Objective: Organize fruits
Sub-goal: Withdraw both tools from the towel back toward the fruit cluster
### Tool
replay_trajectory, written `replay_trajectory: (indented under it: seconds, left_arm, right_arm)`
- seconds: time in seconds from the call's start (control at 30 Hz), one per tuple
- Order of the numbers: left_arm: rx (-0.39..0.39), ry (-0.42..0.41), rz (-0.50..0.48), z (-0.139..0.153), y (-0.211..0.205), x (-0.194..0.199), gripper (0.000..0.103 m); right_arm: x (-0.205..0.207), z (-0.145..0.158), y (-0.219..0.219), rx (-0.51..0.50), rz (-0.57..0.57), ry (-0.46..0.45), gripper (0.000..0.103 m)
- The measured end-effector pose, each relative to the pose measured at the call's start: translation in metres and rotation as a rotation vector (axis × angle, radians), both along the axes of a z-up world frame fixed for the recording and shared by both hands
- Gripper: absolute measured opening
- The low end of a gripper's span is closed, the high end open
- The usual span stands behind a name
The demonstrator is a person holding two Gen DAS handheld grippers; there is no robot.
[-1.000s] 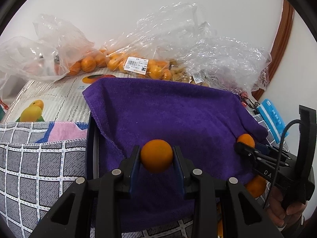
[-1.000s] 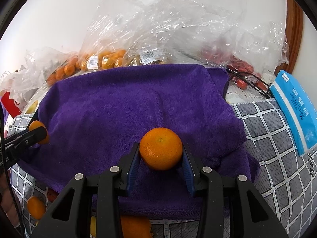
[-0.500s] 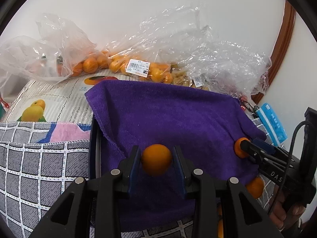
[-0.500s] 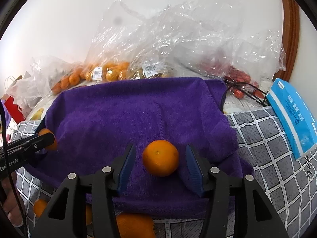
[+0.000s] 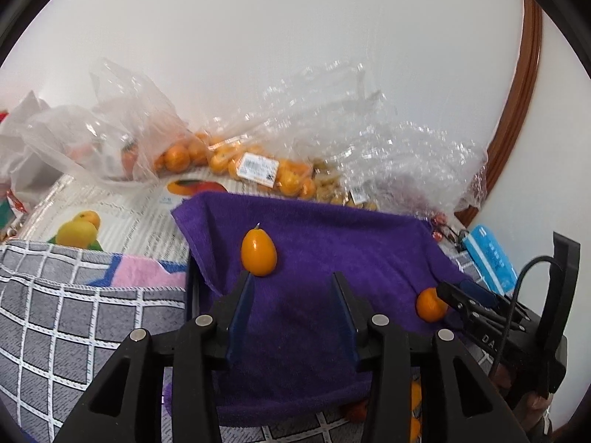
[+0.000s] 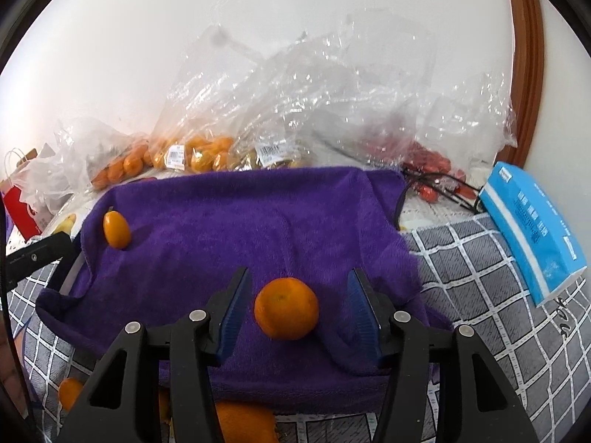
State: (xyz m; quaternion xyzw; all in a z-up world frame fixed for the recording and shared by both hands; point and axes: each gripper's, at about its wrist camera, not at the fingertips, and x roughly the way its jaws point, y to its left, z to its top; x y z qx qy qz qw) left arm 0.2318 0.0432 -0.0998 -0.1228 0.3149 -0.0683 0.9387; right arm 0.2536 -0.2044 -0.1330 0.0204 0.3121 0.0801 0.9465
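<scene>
Between the left gripper (image 5: 291, 308) fingers nothing is held: they stand wide apart, whereas one second ago they clamped the kumquat (image 5: 258, 252). That oval fruit now lies on the purple towel (image 5: 332, 251), just ahead of the left finger tip; contact with the tip cannot be confirmed. In the right wrist view the same kumquat (image 6: 116, 229) sits near the towel's far left corner.

The right gripper (image 6: 295, 306) fingers are likewise spread wide. The mandarin (image 6: 286, 308) rests on the towel (image 6: 240, 221) between them, touching neither pad; a second ago it was gripped, and half a second ago the fingers had already parted. From the left wrist view the mandarin (image 5: 430, 304) lies at the towel's right edge, beside the right gripper's finger.

The towel is draped over a dark-rimmed object on the checked cloth (image 6: 480, 277) of the worktop. Behind it lie plastic bags of fruit (image 6: 199, 155). A blue packet (image 6: 532, 229) lies to the right. More orange fruit (image 6: 70, 393) shows below the towel's near edge.
</scene>
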Motion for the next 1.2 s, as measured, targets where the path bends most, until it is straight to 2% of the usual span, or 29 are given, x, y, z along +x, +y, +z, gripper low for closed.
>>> replay_trajectory:
  seconds: [0.23,0.53,0.67,0.83,0.9,1.03,1.2]
  left_arm:
    - [0.014,-0.026,0.022,0.003,0.0,-0.001,0.04]
    - [0.039,-0.051,0.01,0.007,-0.009,-0.008,0.04]
    - [0.054,-0.072,0.02,0.013,-0.011,-0.012,0.04]
    - [0.032,-0.114,0.022,0.033,-0.006,-0.024,0.04]
    - [0.038,-0.101,0.027,0.037,-0.005,-0.027,0.041]
    - [0.03,-0.074,0.03,0.04,0.001,-0.039,0.041]
    - [0.068,-0.019,0.036,0.025,0.01,-0.062,0.044]
  right_arm:
    - [-0.005,0.015,0.004,0.045,0.011,0.001,0.054]
    - [-0.044,0.035,0.005,-0.016,-0.024,-0.024,0.054]
    - [-0.06,0.029,-0.006,0.011,-0.036,0.023,0.054]
    - [-0.078,0.016,-0.019,0.047,-0.063,0.082,0.054]
    - [-0.087,0.011,-0.025,0.078,-0.066,0.1,0.054]
    - [-0.1,0.001,-0.023,0.077,-0.049,0.122,0.054]
    - [-0.11,-0.006,-0.015,0.11,0.018,0.134,0.054]
